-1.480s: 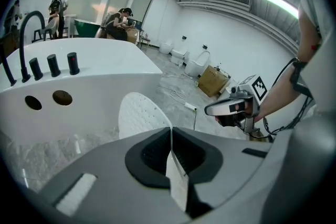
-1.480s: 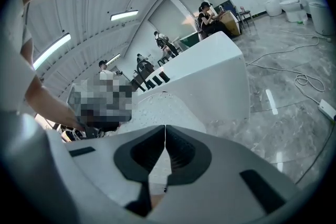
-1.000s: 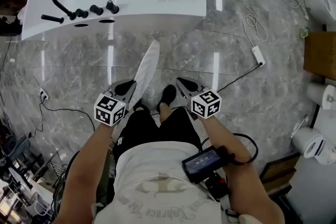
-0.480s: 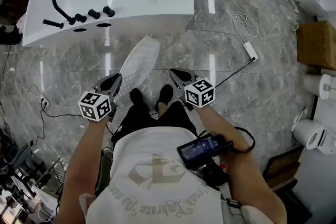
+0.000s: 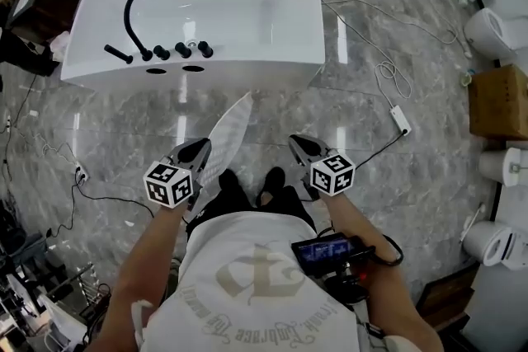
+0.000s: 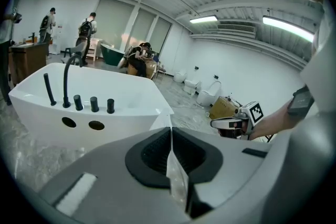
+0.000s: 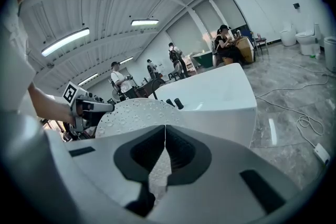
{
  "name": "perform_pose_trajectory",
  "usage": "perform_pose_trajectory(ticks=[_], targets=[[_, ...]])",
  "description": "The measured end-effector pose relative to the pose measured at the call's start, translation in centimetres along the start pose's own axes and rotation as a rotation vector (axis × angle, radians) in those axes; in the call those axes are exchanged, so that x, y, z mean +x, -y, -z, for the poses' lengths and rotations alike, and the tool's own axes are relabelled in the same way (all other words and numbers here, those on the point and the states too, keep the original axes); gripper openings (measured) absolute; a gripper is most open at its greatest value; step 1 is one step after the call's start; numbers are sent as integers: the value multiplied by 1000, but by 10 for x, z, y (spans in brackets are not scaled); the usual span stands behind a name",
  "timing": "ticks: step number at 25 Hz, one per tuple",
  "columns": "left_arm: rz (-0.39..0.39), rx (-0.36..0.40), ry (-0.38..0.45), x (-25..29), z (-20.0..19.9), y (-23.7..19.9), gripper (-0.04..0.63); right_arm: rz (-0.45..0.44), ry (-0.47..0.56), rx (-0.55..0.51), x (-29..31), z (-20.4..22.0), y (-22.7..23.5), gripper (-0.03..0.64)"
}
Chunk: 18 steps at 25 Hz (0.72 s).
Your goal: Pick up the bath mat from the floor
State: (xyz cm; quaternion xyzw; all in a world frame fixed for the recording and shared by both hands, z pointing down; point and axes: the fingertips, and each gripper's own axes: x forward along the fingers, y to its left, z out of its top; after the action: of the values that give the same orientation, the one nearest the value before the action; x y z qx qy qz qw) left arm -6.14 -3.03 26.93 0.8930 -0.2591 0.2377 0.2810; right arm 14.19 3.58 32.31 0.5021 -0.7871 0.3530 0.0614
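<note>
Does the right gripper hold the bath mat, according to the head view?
No, the right gripper is apart from the bath mat, and only the left gripper is clamped on the mat's edge.

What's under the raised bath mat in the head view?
The bath mat hangs from the left gripper, jaws shut on it, over grey marble floor, near the person's black shoes. The floor directly beneath it is covered.

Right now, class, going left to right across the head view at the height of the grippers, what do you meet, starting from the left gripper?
left gripper → bath mat → right gripper → white power strip → cardboard box
</note>
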Motion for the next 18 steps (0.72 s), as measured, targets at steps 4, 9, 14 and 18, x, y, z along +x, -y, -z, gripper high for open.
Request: perform_pose_trajectory(ticks=[4,9,14,18], targets=[[-6,-36,39,-20,-5,-12,12,-17,36,-21,0,-20,-19,6],[-5,-50,81,-35,-19,-25,12,-47,55,-75,8,-43,-41,6],[9,-42,148,-48,-48,-32,12,-104,88,-136,16,-73,-64,6],[18,-28,207,-62,-72,-36,12,-144,105,-186,20,-92,-79,6]])
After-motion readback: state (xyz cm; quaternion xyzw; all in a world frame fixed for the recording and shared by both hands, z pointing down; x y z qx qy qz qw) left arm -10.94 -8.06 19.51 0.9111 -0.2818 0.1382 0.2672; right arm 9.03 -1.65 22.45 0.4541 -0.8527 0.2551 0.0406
